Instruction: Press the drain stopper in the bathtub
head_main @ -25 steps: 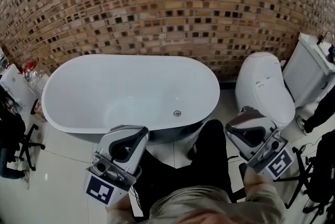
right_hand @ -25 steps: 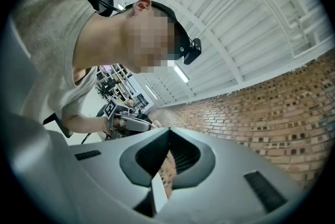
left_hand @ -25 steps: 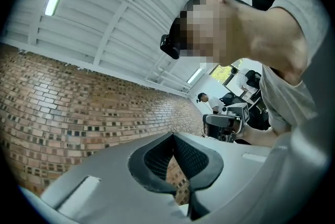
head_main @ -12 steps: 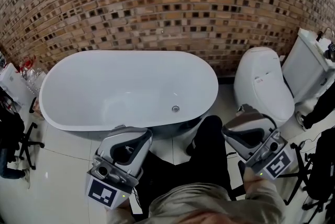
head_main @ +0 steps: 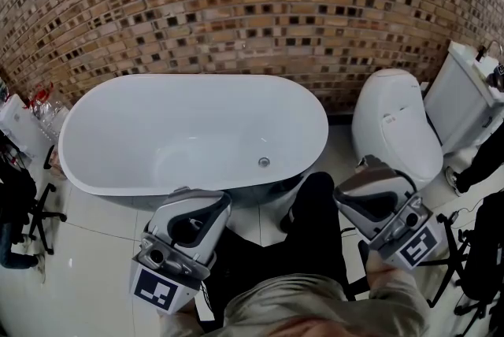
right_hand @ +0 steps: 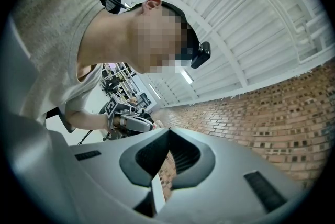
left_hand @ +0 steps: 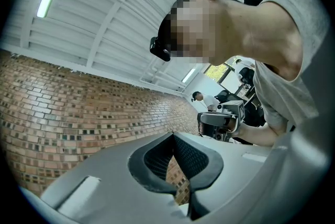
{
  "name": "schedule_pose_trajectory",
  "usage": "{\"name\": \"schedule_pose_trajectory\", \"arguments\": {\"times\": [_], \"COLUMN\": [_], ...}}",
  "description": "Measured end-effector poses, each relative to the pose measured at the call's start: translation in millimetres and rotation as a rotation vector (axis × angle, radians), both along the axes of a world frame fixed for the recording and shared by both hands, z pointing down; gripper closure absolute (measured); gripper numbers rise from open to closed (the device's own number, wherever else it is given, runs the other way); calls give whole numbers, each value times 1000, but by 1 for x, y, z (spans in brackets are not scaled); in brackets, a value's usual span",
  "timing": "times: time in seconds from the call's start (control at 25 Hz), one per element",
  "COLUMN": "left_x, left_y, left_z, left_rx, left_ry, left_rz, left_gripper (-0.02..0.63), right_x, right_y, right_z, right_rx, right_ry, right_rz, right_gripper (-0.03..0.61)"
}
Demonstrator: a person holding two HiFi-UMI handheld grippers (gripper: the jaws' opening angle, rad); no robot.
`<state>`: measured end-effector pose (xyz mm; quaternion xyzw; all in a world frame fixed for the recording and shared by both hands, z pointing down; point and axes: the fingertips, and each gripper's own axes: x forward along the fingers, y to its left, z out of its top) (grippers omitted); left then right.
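Note:
The white oval bathtub stands against the brick wall in the head view. Its small round metal drain stopper sits on the tub floor near the right end, untouched. My left gripper hangs in front of the tub's near rim, well short of the stopper. My right gripper is off to the right, by the toilet. Both point up towards the person holding them. In the left gripper view the left gripper has its jaw tips meeting with nothing between them. So does the right gripper in its own view.
A white toilet and its cistern stand right of the tub. The brick wall runs behind. A black chair base and bags sit at the left. My dark trouser leg is between the grippers, over glossy floor tiles.
The head view has shifted a little, so the tub sits slightly higher in the frame. Both grippers stay shut and close to the body, barely moved.

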<state>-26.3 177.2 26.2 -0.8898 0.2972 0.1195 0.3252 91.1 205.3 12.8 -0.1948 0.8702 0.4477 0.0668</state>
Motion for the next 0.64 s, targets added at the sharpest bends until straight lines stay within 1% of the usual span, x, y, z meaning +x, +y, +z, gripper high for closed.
{"name": "schedule_pose_trajectory", "arguments": {"times": [0.4, 0.64], "left_x": [1, 13], "left_y": [-2, -1], "left_z": [2, -4], "left_rx": [0, 29], "left_ry": [-5, -2], "left_rz": [-10, 33], "left_gripper": [604, 604], "right_x": [0, 10], "right_y": [-1, 2], "right_z": [4, 1], "right_rx": [-1, 13], "right_ry": [10, 11], "right_rz": [0, 43], "right_gripper": [577, 577]}}
